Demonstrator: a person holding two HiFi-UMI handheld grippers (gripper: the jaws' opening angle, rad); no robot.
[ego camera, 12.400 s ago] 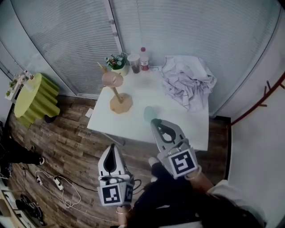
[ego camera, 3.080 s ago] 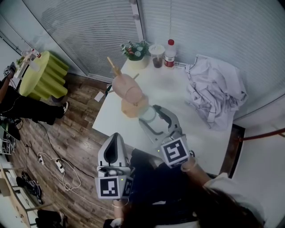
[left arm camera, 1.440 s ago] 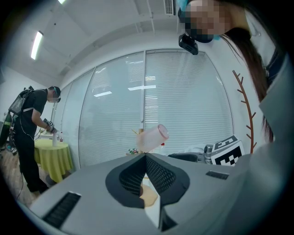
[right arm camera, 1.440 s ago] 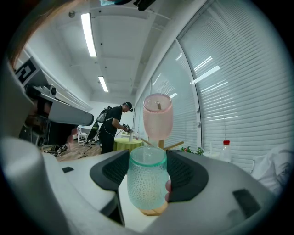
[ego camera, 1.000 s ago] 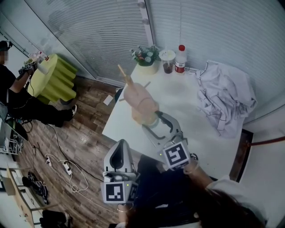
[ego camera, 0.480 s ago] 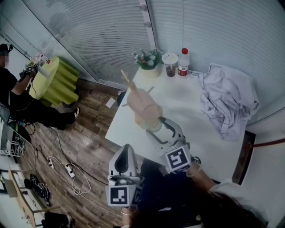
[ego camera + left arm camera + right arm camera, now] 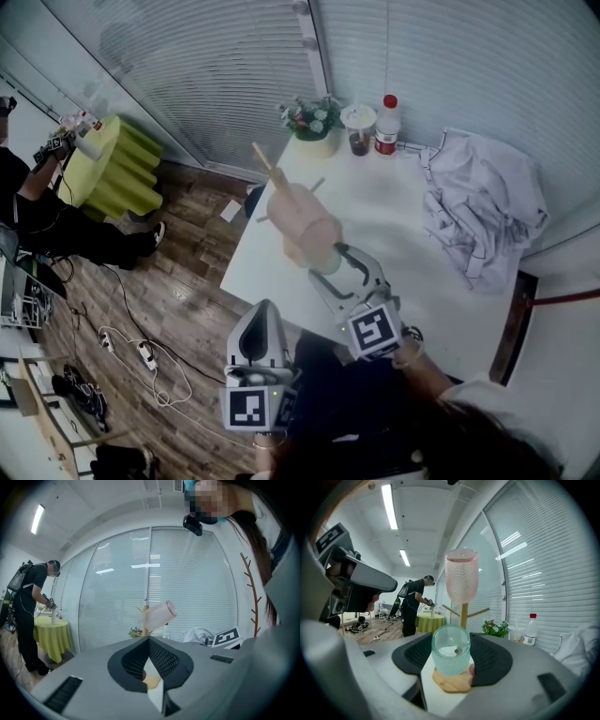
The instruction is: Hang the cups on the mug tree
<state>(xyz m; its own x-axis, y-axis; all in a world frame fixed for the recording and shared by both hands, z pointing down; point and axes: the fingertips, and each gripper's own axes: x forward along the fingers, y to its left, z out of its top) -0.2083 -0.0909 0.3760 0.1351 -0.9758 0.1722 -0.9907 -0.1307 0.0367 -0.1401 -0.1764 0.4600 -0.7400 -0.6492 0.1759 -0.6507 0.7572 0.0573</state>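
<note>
1. Left gripper (image 7: 149,640): jaws are closed together, nothing held.
2. Right gripper (image 7: 326,264): jaws are clamped wide on the green glass cup (image 7: 450,657), held low before the mug tree (image 7: 464,616).
3. Pink cup (image 7: 461,576) is hung higher on the tree.

Grey left tool (image 7: 264,307), grey right tool (image 7: 330,263), black-and-white marker cubes (image 7: 375,330), dark clothing (image 7: 361,417)

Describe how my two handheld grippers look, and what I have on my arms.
Both the left gripper and the right gripper are pale grey tapered shells with dark ribbed pads inside the jaws. Each carries a white cube printed with black square markers at its rear. No cables show. A pale sleeve seems to cover the right upper arm.
</note>
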